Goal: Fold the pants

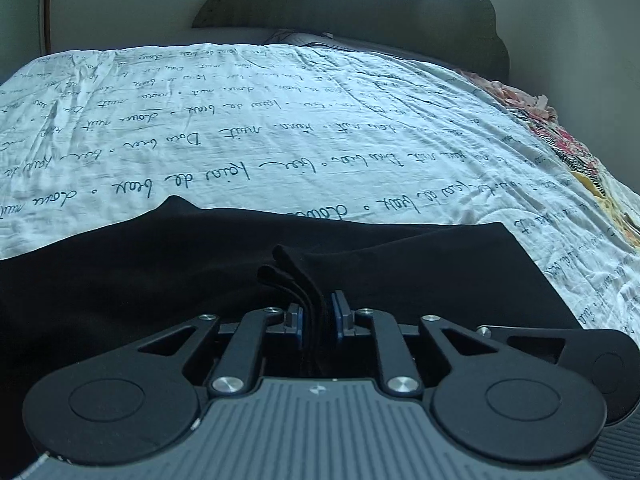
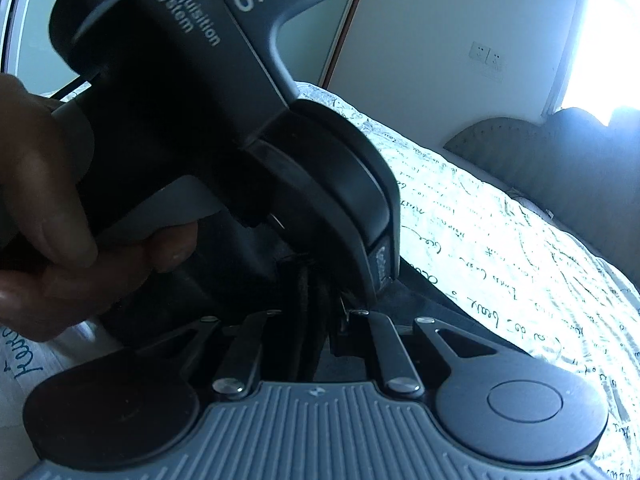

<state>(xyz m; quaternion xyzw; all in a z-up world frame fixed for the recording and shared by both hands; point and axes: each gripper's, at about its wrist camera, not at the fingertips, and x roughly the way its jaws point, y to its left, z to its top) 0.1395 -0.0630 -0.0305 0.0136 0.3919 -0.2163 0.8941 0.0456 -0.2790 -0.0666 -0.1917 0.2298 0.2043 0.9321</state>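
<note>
While the left gripper (image 1: 316,320), marked "DAS Data Acquisition System", is standing slightly parted around black pants (image 1: 160,280) layers, the right gripper (image 2: 316,332) is seemingly pinching them.

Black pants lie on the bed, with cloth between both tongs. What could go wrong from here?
1. The pants layers fan apart between the left tongs and look loosely held; they may slip out and undo the fold.
2. The left tongs' body sits right in front of the right tongs, which pinch cloth too; the two may collide.
</note>
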